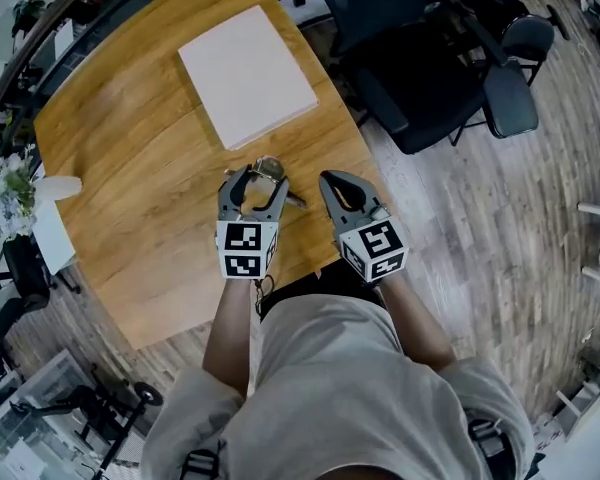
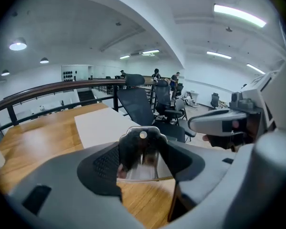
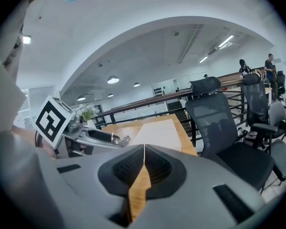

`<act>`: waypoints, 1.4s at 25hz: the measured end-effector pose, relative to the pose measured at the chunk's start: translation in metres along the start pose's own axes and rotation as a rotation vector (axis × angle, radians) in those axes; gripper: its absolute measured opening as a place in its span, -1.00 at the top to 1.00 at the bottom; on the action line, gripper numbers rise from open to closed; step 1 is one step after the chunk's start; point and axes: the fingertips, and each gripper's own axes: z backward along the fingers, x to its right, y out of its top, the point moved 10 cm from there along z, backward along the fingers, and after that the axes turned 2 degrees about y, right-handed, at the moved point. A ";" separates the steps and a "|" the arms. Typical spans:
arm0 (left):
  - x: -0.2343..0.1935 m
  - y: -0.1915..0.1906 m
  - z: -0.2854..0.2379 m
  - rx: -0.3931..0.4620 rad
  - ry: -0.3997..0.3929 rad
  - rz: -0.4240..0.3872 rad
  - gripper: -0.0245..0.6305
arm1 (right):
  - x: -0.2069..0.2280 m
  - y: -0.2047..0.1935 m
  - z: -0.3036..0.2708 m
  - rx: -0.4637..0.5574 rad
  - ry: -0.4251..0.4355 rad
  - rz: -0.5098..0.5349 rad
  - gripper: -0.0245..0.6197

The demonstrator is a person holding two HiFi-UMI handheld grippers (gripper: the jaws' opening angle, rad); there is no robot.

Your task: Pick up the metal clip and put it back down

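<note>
Wooden table point(image 1: 130, 188) lies below. My left gripper point(image 1: 254, 182) pinches the metal clip point(image 2: 142, 149) across its flat sides; it looks light, stiff and slick. My right gripper point(image 3: 144, 149) is closed on nothing.

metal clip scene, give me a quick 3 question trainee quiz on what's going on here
1. True or false: the right gripper holds the metal clip.
2. The right gripper's jaws are: A wide apart; B together with nothing between; C closed on a pen.
3. What lies on the wooden table beyond the left gripper?
Key: 1 false, the left gripper holds it; 2 B; 3 a white square board.
</note>
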 end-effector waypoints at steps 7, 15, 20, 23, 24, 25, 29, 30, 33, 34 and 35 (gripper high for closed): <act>-0.004 0.031 0.036 0.139 0.084 0.024 0.00 | -0.015 0.043 0.004 0.122 -0.015 0.098 0.84; -0.004 0.072 0.077 0.280 0.129 0.009 0.00 | -0.026 0.078 0.021 0.239 -0.012 0.145 0.84; -0.001 0.096 0.100 0.365 0.171 -0.004 0.00 | -0.030 0.102 0.039 0.308 -0.019 0.172 0.84; 0.003 0.104 0.109 0.396 0.168 -0.010 0.00 | -0.030 0.116 0.049 0.346 -0.026 0.194 0.84; 0.004 0.106 0.111 0.401 0.163 -0.012 0.00 | -0.031 0.120 0.052 0.358 -0.026 0.200 0.84; 0.006 0.107 0.112 0.406 0.160 -0.014 0.00 | -0.031 0.124 0.055 0.368 -0.024 0.208 0.84; 0.010 0.111 0.116 0.426 0.165 -0.021 0.00 | -0.030 0.131 0.063 0.394 -0.020 0.225 0.84; 0.011 0.111 0.117 0.427 0.164 -0.023 0.00 | -0.029 0.130 0.064 0.395 -0.022 0.223 0.84; 0.015 0.113 0.117 0.427 0.157 -0.030 0.00 | -0.027 0.128 0.069 0.392 -0.027 0.214 0.84; 0.017 0.113 0.116 0.426 0.155 -0.033 0.00 | -0.026 0.127 0.069 0.391 -0.026 0.214 0.84; 0.019 0.113 0.115 0.425 0.153 -0.035 0.00 | -0.024 0.125 0.070 0.390 -0.027 0.212 0.84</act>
